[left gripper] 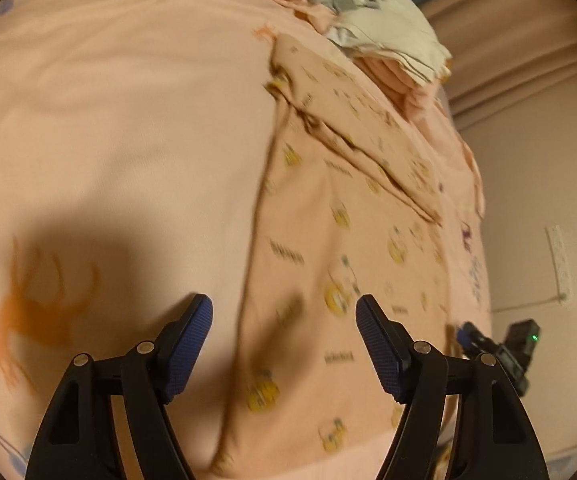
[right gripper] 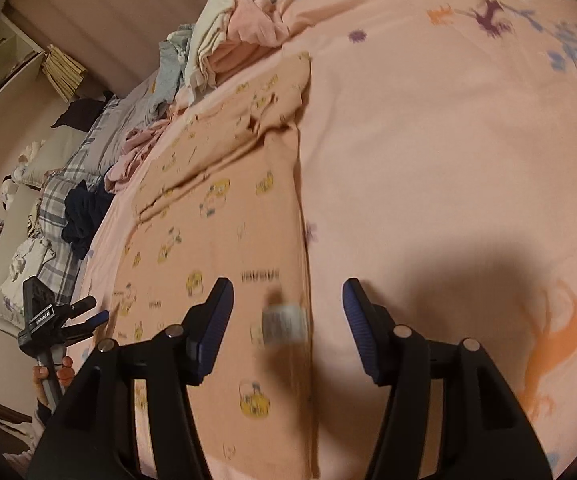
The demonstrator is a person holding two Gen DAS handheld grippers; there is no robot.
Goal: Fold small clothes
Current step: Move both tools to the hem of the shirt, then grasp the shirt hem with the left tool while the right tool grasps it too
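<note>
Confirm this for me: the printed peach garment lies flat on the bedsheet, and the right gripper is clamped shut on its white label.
Not quite. The printed peach garment does lie flat on the bedsheet, but the right gripper is open, its jaws apart on either side of the white label without pressing it. The right wrist view shows this.

Motion blur smears the printed garment [left gripper: 340, 240], so its yellow motifs and short dark lettering cannot be read. The white label [right gripper: 284, 324] near its edge is a pale smudge, its text illegible. The garment's near end runs off the bottom of both views. The bed [left gripper: 108, 120] is cut by the round lens border. Only fingers [right gripper: 64, 374] of the hand show beside the left tongs [right gripper: 100, 314], whose jaw tips blur
</note>
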